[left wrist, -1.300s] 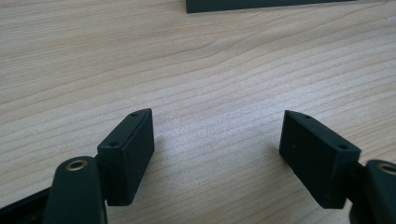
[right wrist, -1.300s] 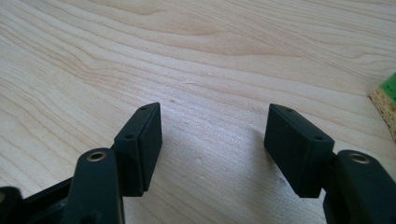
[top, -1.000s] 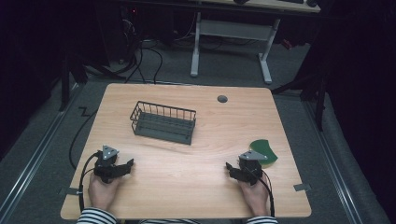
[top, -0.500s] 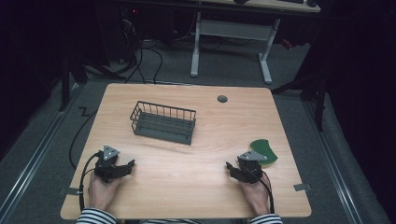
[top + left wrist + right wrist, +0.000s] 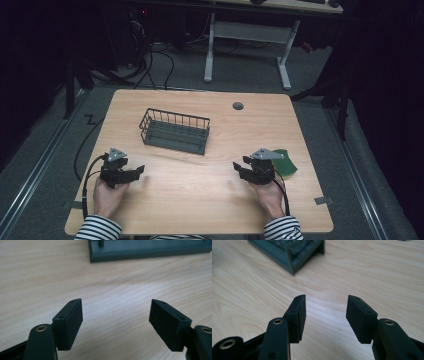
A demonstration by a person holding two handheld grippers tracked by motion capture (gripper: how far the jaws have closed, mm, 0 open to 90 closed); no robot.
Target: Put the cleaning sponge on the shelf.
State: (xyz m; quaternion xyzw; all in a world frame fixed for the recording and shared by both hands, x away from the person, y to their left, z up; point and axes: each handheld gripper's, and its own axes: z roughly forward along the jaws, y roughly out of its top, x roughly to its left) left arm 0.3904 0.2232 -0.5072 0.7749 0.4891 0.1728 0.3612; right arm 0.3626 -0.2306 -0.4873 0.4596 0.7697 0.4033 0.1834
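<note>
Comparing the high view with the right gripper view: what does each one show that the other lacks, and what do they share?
High view alone: the green thing beside the right claw, the left claw, both hands with striped sleeves, the grey plug in the table, and the floor with a second desk's legs.

Right gripper view alone: a close look between the right claw's jaws; they have just been closing, yet stand apart with nothing between them.

Shared: the wooden table and the dark wire basket.
</note>
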